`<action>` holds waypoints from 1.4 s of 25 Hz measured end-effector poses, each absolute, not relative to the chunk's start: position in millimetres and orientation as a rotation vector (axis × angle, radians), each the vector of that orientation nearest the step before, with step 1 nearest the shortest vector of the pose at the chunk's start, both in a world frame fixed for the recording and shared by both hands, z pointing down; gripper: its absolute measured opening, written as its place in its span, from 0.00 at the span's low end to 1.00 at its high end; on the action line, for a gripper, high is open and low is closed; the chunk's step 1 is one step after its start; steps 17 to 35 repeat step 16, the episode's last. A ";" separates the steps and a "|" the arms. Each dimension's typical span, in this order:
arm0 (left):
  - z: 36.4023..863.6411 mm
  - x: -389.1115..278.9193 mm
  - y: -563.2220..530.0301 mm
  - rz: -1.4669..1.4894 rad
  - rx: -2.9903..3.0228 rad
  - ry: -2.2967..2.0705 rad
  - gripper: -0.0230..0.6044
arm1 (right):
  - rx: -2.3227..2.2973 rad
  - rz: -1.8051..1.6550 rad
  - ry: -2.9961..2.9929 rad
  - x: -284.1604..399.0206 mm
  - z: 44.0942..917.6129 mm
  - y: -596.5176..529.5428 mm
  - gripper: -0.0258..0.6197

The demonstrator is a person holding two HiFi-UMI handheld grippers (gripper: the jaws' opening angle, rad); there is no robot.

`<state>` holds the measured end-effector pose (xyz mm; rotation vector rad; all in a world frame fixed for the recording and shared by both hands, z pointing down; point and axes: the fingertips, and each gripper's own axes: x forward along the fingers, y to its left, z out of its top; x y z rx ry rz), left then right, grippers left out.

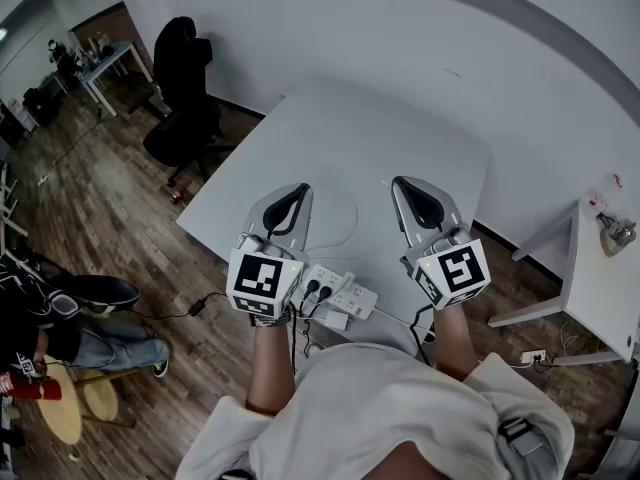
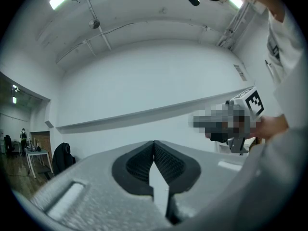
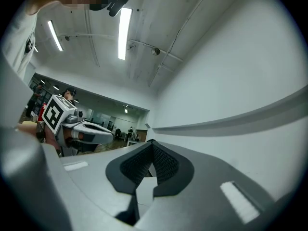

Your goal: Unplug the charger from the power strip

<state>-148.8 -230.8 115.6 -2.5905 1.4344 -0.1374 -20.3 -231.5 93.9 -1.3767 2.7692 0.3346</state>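
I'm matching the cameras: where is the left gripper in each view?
Head view: left gripper lower left of centre, pointing up the picture.
Left gripper view: left gripper fills the bottom, shut.
Right gripper view: left gripper at mid-left, marker cube uppermost.
Shared landmark: the white wall.

Head view: from over the person, steeply down, onto table (image 1: 400,138), left gripper (image 1: 298,190), right gripper (image 1: 402,183). Gripper views: roughly level, close along own jaws, facing the wall (image 2: 144,76); each catches the other gripper.

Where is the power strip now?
In the head view, the power strip lies at the white table's near edge, just right of the left gripper.
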 end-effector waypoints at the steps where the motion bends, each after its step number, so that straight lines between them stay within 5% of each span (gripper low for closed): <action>1: 116.1 -149.2 -232.2 -0.139 -2.589 1.441 0.04 | -1.377 0.333 2.769 -19.6 94.0 -232.1 0.04; 35: 142.3 -131.2 -226.8 -0.229 -2.637 1.438 0.04 | -1.439 0.310 2.846 -5.1 121.8 -227.4 0.04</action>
